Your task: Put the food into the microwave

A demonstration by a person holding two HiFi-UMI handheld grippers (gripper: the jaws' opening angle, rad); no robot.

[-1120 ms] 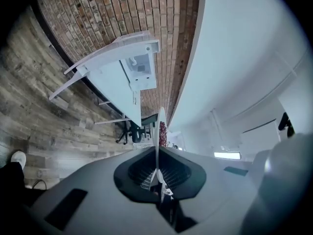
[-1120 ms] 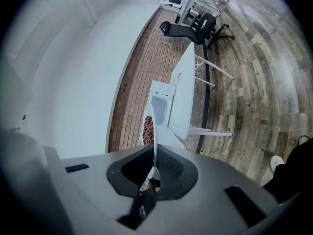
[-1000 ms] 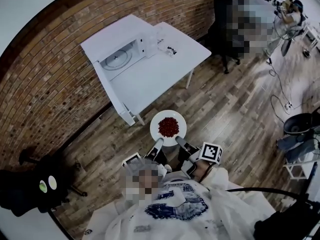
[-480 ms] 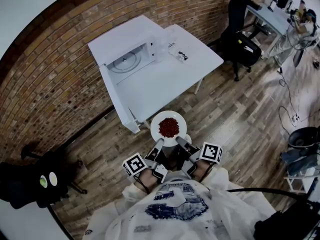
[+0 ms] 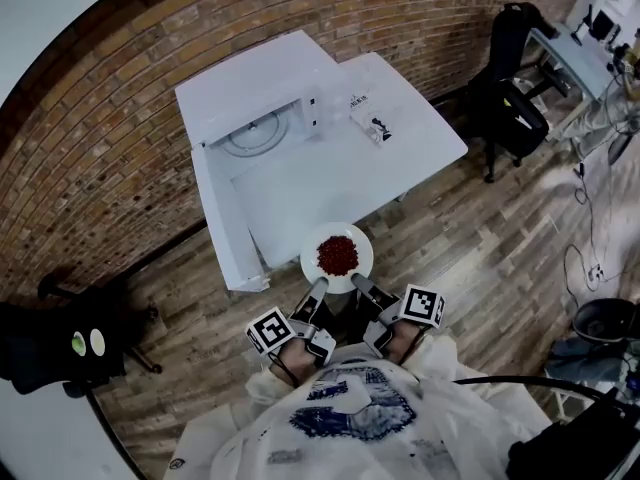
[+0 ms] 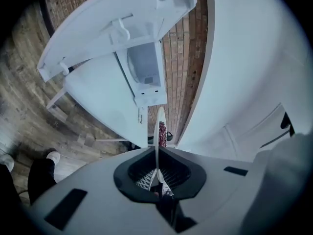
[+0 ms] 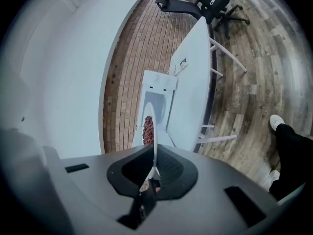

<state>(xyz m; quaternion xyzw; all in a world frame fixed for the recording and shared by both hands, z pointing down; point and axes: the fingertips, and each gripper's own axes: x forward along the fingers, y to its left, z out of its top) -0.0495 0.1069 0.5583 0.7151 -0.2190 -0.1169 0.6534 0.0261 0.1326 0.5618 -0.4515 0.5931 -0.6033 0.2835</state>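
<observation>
A white plate (image 5: 309,249) with a heap of red food (image 5: 337,255) is held level over the front edge of the white table (image 5: 330,173). My left gripper (image 5: 317,289) is shut on the plate's near-left rim, and my right gripper (image 5: 357,283) is shut on its near-right rim. The left gripper view shows the plate (image 6: 159,126) edge-on between the jaws of the left gripper (image 6: 157,173). The right gripper view shows the plate (image 7: 154,143) in the right gripper (image 7: 153,173) the same way. The white microwave (image 5: 255,128) stands at the table's far left, its door (image 5: 222,218) swung open toward me.
A small printed packet (image 5: 372,121) lies on the table to the right of the microwave. A black office chair (image 5: 515,98) and a desk (image 5: 580,53) stand at the far right. A brick wall (image 5: 120,138) runs behind the table. Dark equipment (image 5: 50,353) sits on the floor at the left.
The table and microwave have come closer in the head view. The plate, which was over the floor, now reaches the table's front edge. Both grippers keep their hold.
</observation>
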